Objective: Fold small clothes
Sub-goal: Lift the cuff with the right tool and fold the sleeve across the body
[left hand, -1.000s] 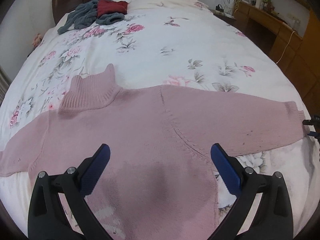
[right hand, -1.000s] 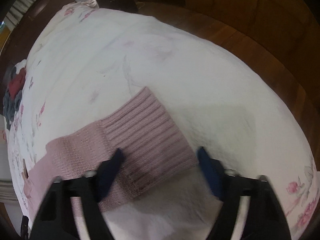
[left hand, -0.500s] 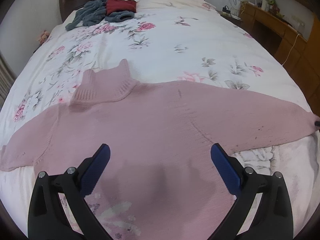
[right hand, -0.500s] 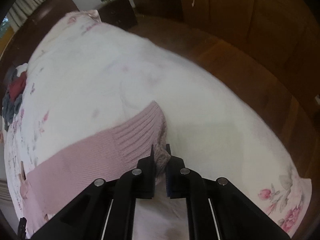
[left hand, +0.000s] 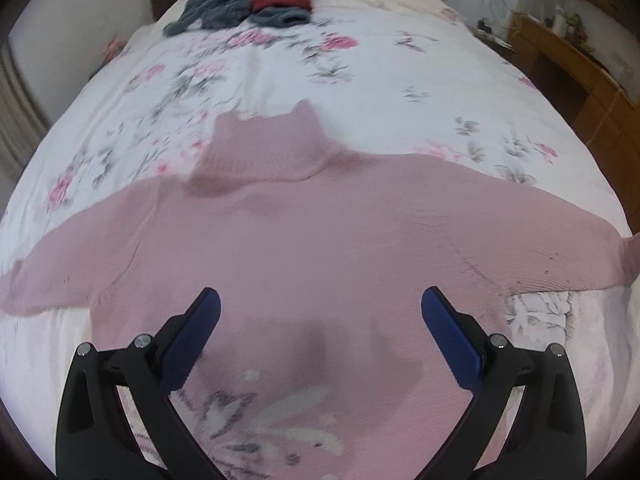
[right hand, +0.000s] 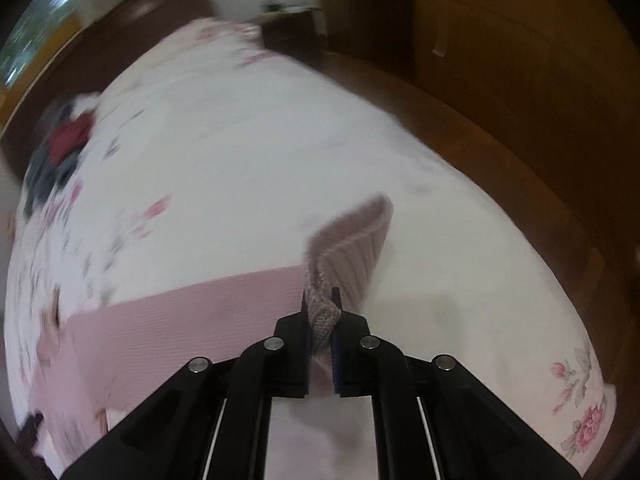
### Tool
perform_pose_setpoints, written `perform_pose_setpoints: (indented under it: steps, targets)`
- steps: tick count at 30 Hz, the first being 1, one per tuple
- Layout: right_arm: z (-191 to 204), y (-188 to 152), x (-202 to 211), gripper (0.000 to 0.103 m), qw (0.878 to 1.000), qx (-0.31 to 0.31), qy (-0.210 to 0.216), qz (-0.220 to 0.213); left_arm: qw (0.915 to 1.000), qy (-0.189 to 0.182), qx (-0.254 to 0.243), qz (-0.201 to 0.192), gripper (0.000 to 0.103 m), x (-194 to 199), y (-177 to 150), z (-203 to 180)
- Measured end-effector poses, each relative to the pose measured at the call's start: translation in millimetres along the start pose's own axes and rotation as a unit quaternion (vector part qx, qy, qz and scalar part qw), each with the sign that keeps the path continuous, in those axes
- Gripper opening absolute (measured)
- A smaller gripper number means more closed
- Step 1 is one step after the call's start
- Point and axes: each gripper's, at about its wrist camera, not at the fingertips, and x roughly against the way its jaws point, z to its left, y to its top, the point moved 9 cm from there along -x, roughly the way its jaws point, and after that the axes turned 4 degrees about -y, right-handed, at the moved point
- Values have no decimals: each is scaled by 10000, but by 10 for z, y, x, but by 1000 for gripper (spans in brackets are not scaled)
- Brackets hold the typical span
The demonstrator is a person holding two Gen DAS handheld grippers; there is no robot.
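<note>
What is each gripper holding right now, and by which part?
The right gripper pinches the pink knitted sweater by its ribbed sleeve cuff. The left gripper is open, holding nothing.

pink sweater [left hand: 320, 240] — hem cut off (bottom edge), far clothes pile [right hand: 56, 160] blurred

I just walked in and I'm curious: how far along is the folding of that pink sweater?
Barely begun. The pink sweater lies spread flat on the bed. In hand: the right gripper is shut on the sleeve cuff, raising it. The left gripper hovers open. No fold is finished; the grey and red clothes wait.
</note>
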Motion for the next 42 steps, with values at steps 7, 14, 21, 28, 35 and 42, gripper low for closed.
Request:
perform_pose_setpoints:
  steps: [7, 14, 21, 28, 35, 42]
  targets:
    - [1540, -252, 96, 7, 9912, 1018, 836, 144, 9997, 90, 214, 91, 100, 11, -111, 341]
    - [2667, -735, 59, 7, 9763, 1440, 1526, 523, 9989, -9, 450, 100, 100, 45, -185, 622]
    - [3213, -1087, -107, 7, 9687, 1850, 1486, 735, 9987, -18, 483, 131, 99, 42, -211, 785]
    - [3475, -1478, -343, 19, 9565, 2268, 1436, 1142, 9981, -136, 563, 203, 99, -8, -179, 735]
    - [3205, -1476, 46, 33, 9486, 1897, 2320, 1019, 9970, -598, 401, 275, 99, -75, -68, 254]
    - [2121, -1368, 199, 35, 9671, 1092, 2169, 757, 9777, -1837, 483, 898, 95, -397, -46, -676]
